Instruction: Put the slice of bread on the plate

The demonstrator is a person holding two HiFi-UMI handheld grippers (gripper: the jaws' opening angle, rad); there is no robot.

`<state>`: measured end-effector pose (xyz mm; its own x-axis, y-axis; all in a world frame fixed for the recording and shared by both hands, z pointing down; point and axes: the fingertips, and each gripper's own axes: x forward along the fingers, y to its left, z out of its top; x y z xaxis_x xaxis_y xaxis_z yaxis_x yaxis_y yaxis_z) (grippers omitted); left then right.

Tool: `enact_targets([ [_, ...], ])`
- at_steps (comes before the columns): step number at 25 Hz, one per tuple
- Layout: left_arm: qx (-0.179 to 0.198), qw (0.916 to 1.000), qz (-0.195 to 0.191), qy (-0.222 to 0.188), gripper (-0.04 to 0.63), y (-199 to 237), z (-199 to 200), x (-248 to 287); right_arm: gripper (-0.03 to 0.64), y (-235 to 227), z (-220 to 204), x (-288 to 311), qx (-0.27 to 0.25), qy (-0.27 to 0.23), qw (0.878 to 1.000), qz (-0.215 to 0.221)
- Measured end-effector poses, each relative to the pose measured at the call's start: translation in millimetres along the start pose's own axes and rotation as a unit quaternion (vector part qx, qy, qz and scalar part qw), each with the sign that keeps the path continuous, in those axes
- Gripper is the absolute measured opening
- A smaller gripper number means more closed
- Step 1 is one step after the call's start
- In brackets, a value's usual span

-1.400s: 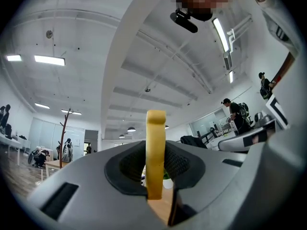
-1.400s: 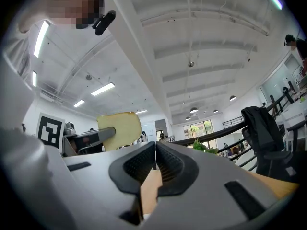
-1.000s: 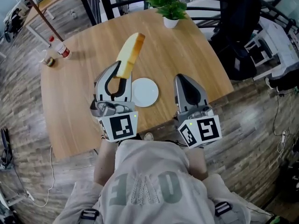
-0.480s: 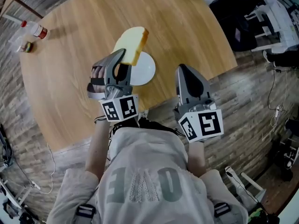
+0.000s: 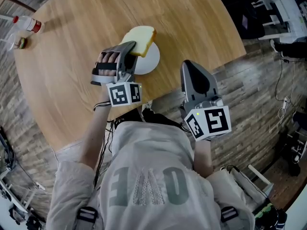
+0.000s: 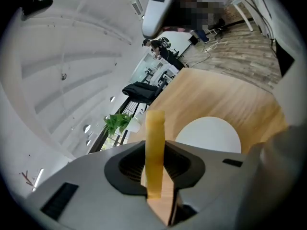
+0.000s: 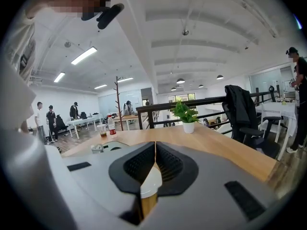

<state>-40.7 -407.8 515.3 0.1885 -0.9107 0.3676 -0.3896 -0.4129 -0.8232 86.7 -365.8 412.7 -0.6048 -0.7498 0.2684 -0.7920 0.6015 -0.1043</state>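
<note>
Now gripping the slice of bread (image 5: 142, 39) with the left gripper (image 5: 128, 48), jaws narrow and pressed on both flat faces at one end. Showing edge-on in the left gripper view, as a thin yellow strip standing between the dark pads (image 6: 129, 166), with the free end reaching out past the jaw tips. Hanging over the far left part of the white plate (image 5: 151, 63) in the head view, lying close to flat, crust toward the far side; cannot tell whether touching the plate or just above it.

As for the plate: set near the person's edge of the round wooden table (image 5: 67, 66), bare apart from the overlap with the bread.

Holding the right gripper (image 5: 187, 65) off to the right of the plate, just inside the table's edge, apart from both plate and bread. Jaws there shut together, pad against pad, with nothing between; only a sliver of white plate and wood visible below the gap in the right gripper view.

Further off on the table: a small bottle (image 5: 29, 24) with red on it near the far left rim, and a potted green plant (image 7: 184, 114) at the far side. Beyond the table, a dark railing (image 7: 201, 102) and a black chair (image 7: 242, 111) with a dark garment over it.
</note>
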Motion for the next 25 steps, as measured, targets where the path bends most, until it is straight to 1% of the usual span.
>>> enact_targets([
  [2, 0.018, 0.9997, -0.016, 0.002, 0.094, -10.4, -1.2, 4.4, 0.020, 4.9, -3.1, 0.5, -0.022, 0.009, 1.000, 0.003],
  [5, 0.046, 0.9984, -0.033, 0.010, 0.094, -26.4, -8.2, 7.5, 0.020, 20.1, -3.3, 0.8, -0.091, 0.022, 0.996, 0.010],
  [6, 0.053, 0.9979, -0.034, 0.013, 0.094, -29.6, -11.3, 7.6, 0.020, 24.9, -1.9, 0.0, -0.102, 0.021, 0.994, 0.012],
  [7, 0.058, 0.9976, -0.034, 0.017, 0.094, -31.7, -14.2, 7.9, 0.020, 28.4, -0.2, -1.3, -0.102, 0.017, 0.995, 0.016],
  [9, 0.063, 0.9971, -0.035, 0.024, 0.094, -34.7, -17.6, 8.6, 0.020, 30.5, 2.9, -4.9, -0.082, 0.004, 0.996, 0.021],
  [12, 0.068, 0.9965, -0.041, 0.024, 0.094, -39.8, -16.9, 8.1, 0.020, 21.6, 4.6, -10.6, -0.058, -0.006, 0.998, 0.012],
  [14, 0.072, 0.9960, -0.046, 0.026, 0.094, -44.1, -18.0, 8.7, 0.020, 14.8, 5.8, -13.3, -0.057, -0.007, 0.998, 0.001],
  [17, 0.080, 0.9951, -0.050, 0.030, 0.094, -47.9, -19.4, 8.4, 0.020, 13.0, 8.3, -15.1, -0.063, -0.012, 0.998, 0.002],
  [20, 0.085, 0.9930, -0.077, 0.029, 0.094, -56.5, -18.8, 9.9, 0.020, 11.2, 10.4, -15.7, -0.067, -0.016, 0.998, -0.005],
  [23, 0.067, 0.9915, -0.106, 0.032, 0.103, -65.2, -20.8, 11.9, 0.020, 6.8, 12.4, -18.2, -0.065, -0.019, 0.998, -0.016],
  [24, 0.058, 0.9905, -0.119, 0.035, 0.122, -67.8, -21.8, 12.1, 0.020, 5.6, 13.0, -19.3, -0.063, -0.020, 0.998, -0.017],
  [25, 0.045, 0.9893, -0.134, 0.038, 0.157, -70.5, -22.7, 12.4, 0.020, 4.7, 13.2, -20.3, -0.062, -0.021, 0.998, -0.018],
])
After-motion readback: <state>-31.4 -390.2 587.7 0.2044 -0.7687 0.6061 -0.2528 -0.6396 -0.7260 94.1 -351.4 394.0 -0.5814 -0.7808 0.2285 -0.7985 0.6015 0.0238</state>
